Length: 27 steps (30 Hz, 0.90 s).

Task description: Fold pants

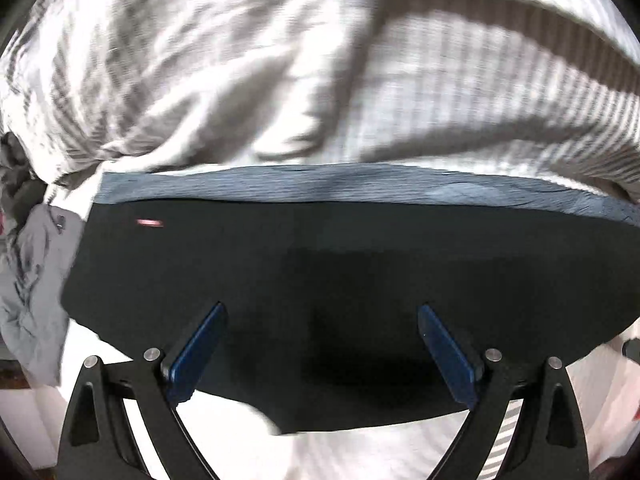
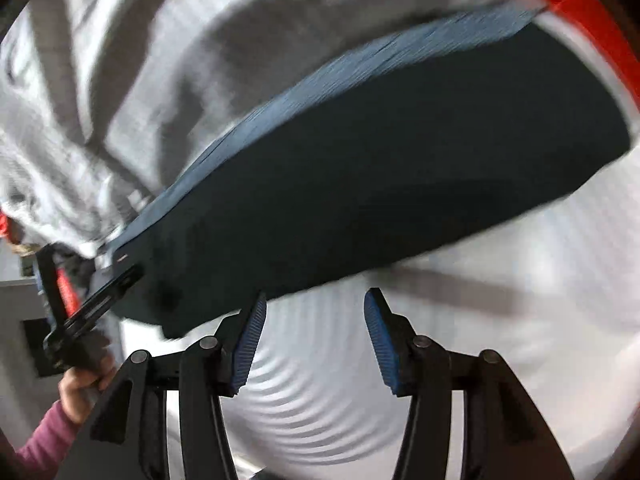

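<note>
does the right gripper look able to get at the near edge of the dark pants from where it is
Probably yes. The right gripper has its jaws open, and the pants edge lies just ahead of its fingertips on the white striped bedding, with nothing between them.

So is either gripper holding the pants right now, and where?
No. Left gripper and right gripper are both open, holding nothing; the dark pants lie free.

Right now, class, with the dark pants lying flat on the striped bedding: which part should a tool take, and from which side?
Probably the near edge of the dark pants, approached from the near side. It lies thin and flat on the bedding, so the open left tool could slide a finger under it. The far edge is the thicker blue waistband.
</note>
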Each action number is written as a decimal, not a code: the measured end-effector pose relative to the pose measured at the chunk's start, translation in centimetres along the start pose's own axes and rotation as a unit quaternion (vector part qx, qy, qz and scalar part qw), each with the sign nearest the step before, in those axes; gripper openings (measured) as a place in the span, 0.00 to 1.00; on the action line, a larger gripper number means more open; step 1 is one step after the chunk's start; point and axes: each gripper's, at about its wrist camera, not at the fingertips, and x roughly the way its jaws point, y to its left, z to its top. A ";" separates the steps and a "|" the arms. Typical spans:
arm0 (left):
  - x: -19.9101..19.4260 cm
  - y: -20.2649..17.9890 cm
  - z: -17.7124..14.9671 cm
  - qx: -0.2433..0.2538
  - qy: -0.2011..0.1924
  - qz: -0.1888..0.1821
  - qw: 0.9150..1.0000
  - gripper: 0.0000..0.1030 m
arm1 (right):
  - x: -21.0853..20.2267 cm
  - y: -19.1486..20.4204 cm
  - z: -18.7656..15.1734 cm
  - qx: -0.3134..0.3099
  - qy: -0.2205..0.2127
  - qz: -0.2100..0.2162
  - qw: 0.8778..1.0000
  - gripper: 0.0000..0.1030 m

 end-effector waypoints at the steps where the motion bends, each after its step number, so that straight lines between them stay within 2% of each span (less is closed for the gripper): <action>1: 0.2 1.3 -0.2 0.008 -0.003 0.007 1.000 0.94 | 1.4 1.3 -1.5 -0.002 0.005 0.013 1.000 0.54; 4: 1.7 5.2 -0.6 0.040 -0.008 0.040 0.998 0.94 | 4.8 5.7 -4.6 -0.007 0.023 0.066 0.998 0.54; 6: 3.7 8.0 -0.9 0.063 -0.010 0.070 0.995 0.94 | 7.7 8.3 -5.5 -0.009 0.037 0.087 0.995 0.54; 7: 6.9 7.2 0.0 0.073 -0.007 0.086 0.994 0.94 | 8.8 9.4 -6.3 -0.010 0.046 0.097 0.994 0.54; 8: 8.8 8.4 -0.3 0.077 0.005 0.101 0.992 0.94 | 10.1 10.4 -7.4 -0.010 0.055 0.108 0.993 0.54; 9: 10.1 9.5 -0.5 0.070 0.015 0.086 0.994 0.98 | 11.6 11.3 -8.5 -0.009 0.063 0.118 0.991 0.54; 11: 10.8 11.4 -0.7 0.038 0.000 0.023 0.999 1.00 | 14.3 13.5 -9.7 -0.012 0.075 0.129 0.989 0.54; 12: 11.0 11.9 -0.8 0.037 -0.004 0.009 0.999 1.00 | 15.6 14.4 -10.1 -0.012 0.079 0.132 0.988 0.54; 15: 11.1 12.2 -1.2 0.056 -0.026 0.011 0.998 1.00 | 17.7 15.8 -10.9 -0.009 0.082 0.141 0.987 0.54; 18: 11.1 13.1 -1.3 0.048 -0.033 -0.009 0.998 1.00 | 19.4 17.7 -10.7 -0.019 0.072 0.139 0.987 0.54; 21: 11.7 14.1 -1.4 0.049 -0.039 -0.018 0.998 1.00 | 20.1 18.0 -10.1 -0.018 0.070 0.137 0.988 0.54; 23: 12.9 15.5 -1.1 0.050 -0.040 -0.021 0.998 1.00 | 20.8 18.6 -8.9 -0.006 0.070 0.138 0.988 0.35; 24: 13.0 15.7 -1.0 0.050 -0.038 -0.022 0.998 1.00 | 20.6 18.5 -8.6 -0.001 0.072 0.125 0.990 0.13; 25: 12.6 15.3 -1.0 0.051 -0.034 -0.022 0.998 1.00 | 20.0 18.5 -8.1 0.005 0.070 0.130 0.989 0.08; 27: 12.0 14.9 -1.1 0.056 -0.030 -0.024 0.998 1.00 | 18.4 18.8 -8.0 -0.003 0.058 0.148 0.987 0.07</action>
